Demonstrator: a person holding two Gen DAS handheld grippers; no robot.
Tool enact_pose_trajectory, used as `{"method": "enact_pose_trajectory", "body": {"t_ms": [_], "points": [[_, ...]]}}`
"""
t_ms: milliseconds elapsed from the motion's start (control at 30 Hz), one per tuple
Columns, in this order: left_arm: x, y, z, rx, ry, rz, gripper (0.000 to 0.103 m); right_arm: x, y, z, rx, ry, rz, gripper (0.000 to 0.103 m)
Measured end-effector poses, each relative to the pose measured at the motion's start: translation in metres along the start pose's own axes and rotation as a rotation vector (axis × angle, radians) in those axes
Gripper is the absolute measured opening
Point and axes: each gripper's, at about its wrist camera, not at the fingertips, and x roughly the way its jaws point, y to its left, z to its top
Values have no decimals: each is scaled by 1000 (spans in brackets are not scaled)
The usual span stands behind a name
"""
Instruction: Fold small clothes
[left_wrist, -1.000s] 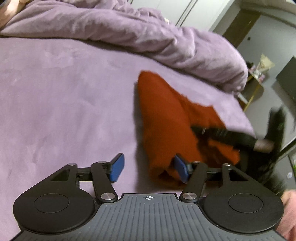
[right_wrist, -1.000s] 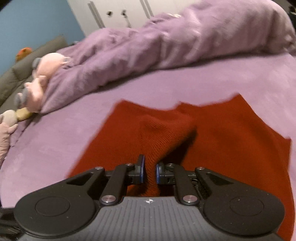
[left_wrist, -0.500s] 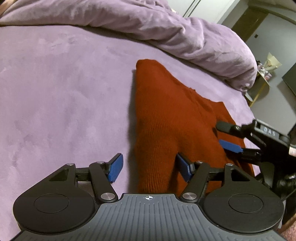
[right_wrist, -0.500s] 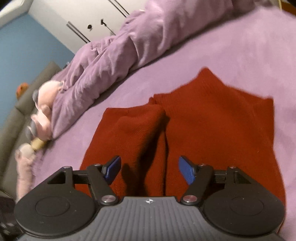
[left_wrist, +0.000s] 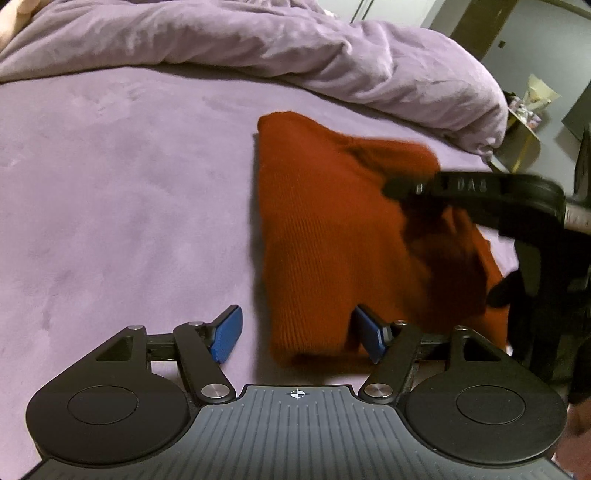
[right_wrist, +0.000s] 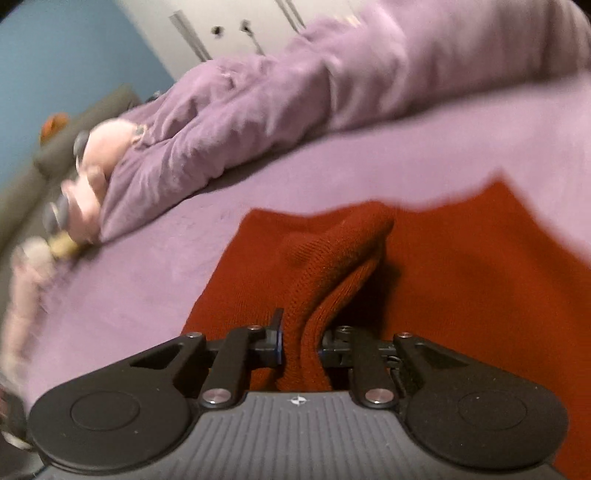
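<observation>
Two claws work one rust-red knitted garment (left_wrist: 325, 236), which lies on the purple bedsheet (left_wrist: 110, 192) just in front of the heaped duvet (left_wrist: 258, 51). My right gripper (right_wrist: 300, 345) has just been closing and now pinches a raised ridge of the knit between its pads. My left gripper (left_wrist: 301, 338) stands wide, the garment's near end lying between its blue fingers (left_wrist: 227, 334); the inner one seems to brush the cloth, though blur hides it.
</observation>
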Motion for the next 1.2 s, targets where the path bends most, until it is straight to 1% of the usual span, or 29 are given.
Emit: {"method": "enact_pose_trajectory", "body": {"t_ms": [67,167,333,467,533,633,667,733,800,833,867,933,967,1000,1033,1067,1100,1200], "points": [[-2,-1,-6,29,13,-4,72,-11,12,6,-50,-30,-18,13],[-1,-1,-12,43,34,25,71,-25,19,16,-81,-63,-32,13],[2,3,-7,-49,11,50,69,-47,12,23,-114,-94,-74,13],[6,-3,-4,-75,-10,46,72,-50,-12,17,-117,-78,-160,13],[9,-8,-5,-65,-17,52,73,-46,-36,9,-40,-48,-170,13],[13,-13,-6,-46,-7,39,73,-33,-77,-5,125,23,-151,14],[13,-15,-7,-27,-11,46,73,-31,-88,-10,172,35,-123,15],[14,-17,-7,2,-22,68,73,-35,-105,-18,271,26,-48,17],[15,-18,-7,1,-20,75,72,-37,-112,-19,316,32,0,25],[16,-18,-7,-6,-20,73,72,-36,-114,-20,338,38,29,33],[17,-18,-6,-11,-19,76,72,-33,-114,-19,350,45,56,47],[19,-21,-6,-16,-20,80,71,-29,-108,-19,344,58,97,61],[19,-23,-6,-17,-20,85,71,-26,-100,-17,318,64,86,61],[19,-25,-7,-17,-22,90,71,-24,-90,-15,264,63,59,57],[18,-26,-8,-14,-24,97,71,-22,-77,-10,188,62,21,36],[18,-27,-8,-7,-25,109,71,-21,-66,-8,112,63,-35,15],[18,-28,-8,-1,-24,115,71,-22,-56,-6,48,56,-78,15],[14,-32,-9,28,-38,132,71,-37,-30,2,-130,-20,-195,13]]}}
